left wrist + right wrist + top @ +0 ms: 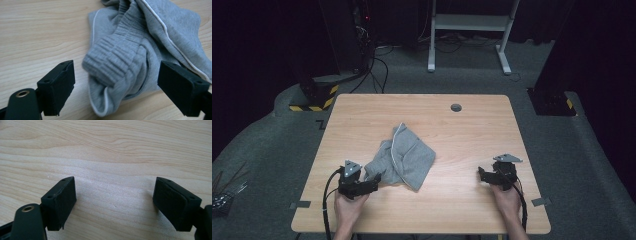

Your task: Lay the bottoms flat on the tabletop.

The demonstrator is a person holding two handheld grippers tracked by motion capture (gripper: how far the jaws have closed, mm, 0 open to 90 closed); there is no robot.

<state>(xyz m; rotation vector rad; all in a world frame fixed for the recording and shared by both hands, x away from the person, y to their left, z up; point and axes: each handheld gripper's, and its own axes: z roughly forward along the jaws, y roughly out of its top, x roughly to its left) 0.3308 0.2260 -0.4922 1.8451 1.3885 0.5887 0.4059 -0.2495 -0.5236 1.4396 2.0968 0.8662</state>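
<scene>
So there's a grey sweat garment (402, 157) crumpled in a heap roughly mid-tabletop (472, 130), a bit toward the person's left. Looks like jogger shorts or pants: ribbed elastic band (112, 62), thin white piping (160, 25) along the seams. Can't tell which for sure with it bunched up like that.

The left tongs (374, 184) sit right at the near-left edge of the heap, jaws spread wide with nothing pinched. In the left gripper view the ribbed band bulges up between the two black pads (58, 87) but neither one presses on it. The right tongs (482, 175) are well apart from the cloth, over bare wood on the right side, also spread wide and empty.

Handling-wise, my read: it's light, floppy jersey, so it'll sag and drag whatever you don't lift. Not slippery, not fragile, and the pads should bite fine. The best place to pinch is probably that ribbed band, since it's thicker and holds several layers together, so it won't slide out like a single thin layer. One tong alone would just lift a dangling lump; a second pinch further along the band or on a piped hem would let it spread.
</scene>
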